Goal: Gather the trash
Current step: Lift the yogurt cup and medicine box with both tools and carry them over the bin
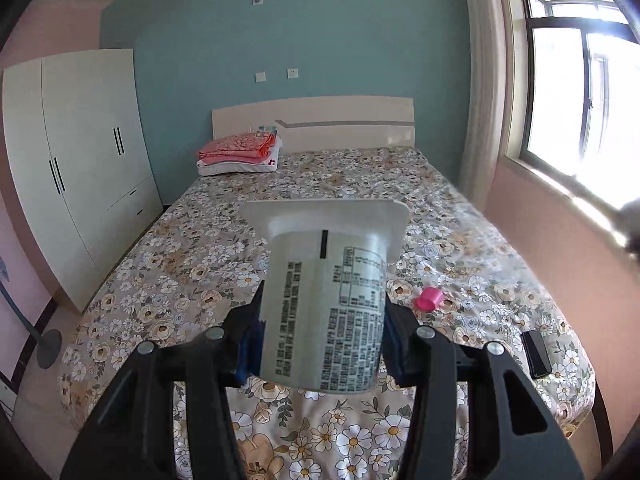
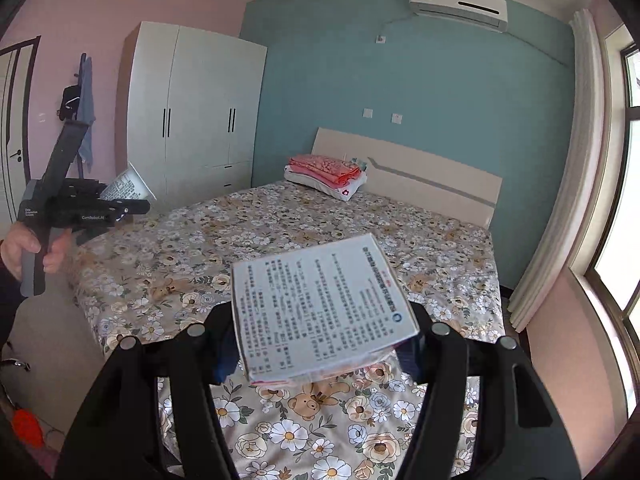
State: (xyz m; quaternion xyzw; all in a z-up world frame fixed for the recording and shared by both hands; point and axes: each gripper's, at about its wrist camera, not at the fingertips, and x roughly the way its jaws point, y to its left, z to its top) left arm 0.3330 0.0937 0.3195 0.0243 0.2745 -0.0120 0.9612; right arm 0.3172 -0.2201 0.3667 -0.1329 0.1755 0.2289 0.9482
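White cup (image 1: 324,304) squeezed tight in your left gripper (image 1: 322,344), rim pointing away. Flat box (image 2: 320,312) pinched in your right gripper (image 2: 320,346). Both full. Pink cap (image 1: 428,298) lies ahead, right of left gripper, on bed (image 1: 200,264).

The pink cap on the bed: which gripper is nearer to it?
Left, probably. The left gripper, holding a cup, is above the bed with the pink cap just ahead to its right. The right gripper, holding a box, does not see it.

One cup (image 1: 324,312), one box (image 2: 320,312), one cap (image 1: 428,298)
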